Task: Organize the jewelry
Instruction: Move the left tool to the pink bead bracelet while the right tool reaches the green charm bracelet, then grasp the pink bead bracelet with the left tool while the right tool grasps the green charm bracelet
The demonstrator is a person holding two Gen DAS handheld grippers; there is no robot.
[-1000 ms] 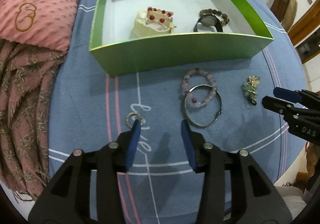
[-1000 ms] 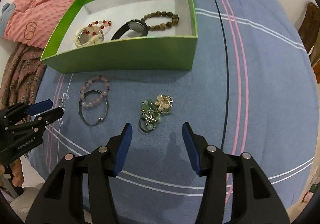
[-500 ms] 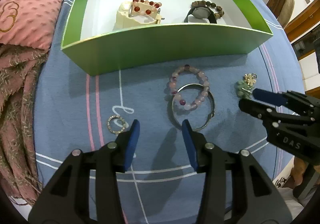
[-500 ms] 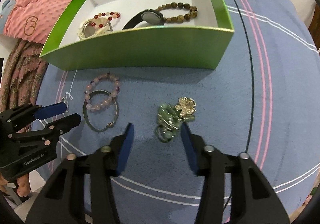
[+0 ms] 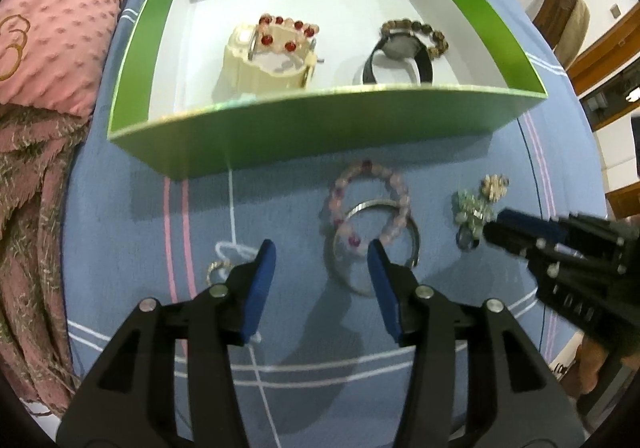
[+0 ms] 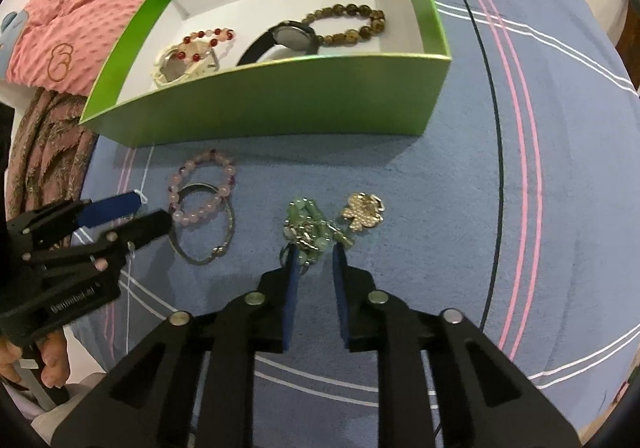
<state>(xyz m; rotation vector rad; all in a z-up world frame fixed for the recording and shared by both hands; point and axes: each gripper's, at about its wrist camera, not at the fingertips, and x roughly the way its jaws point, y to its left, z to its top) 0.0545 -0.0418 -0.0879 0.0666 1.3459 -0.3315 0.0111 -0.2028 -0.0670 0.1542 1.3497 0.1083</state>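
Right gripper (image 6: 313, 248), which a second ago stood wide open short of the green charm cluster (image 6: 310, 226), has advanced and narrowed its jaws to a small gap around the near end of that cluster; whether the pads already press on it cannot be told, and the cluster still lies on the blue bedspread (image 6: 440, 208). Left gripper (image 5: 320, 254) has also moved forward and remains wide open and empty, its right finger now over the near rim of the silver bangle (image 5: 376, 244), which lies partly under the pink bead bracelet (image 5: 370, 200). The change suggests that the pick-up of the charm cluster is beginning, with transfer to the green box (image 6: 280, 104) to follow. The right wrist view shows the gold flower charm (image 6: 363, 210) just right of the cluster and the narrowed jaws end-on; the left wrist view shows the right gripper only from the side, at the cluster's edge. Only the left view shows the small ring (image 5: 218, 268) beside the left finger. Both views show the cream watch (image 5: 264, 60), black watch (image 5: 400, 56) and brown bead bracelet (image 6: 348, 24) already in the box.
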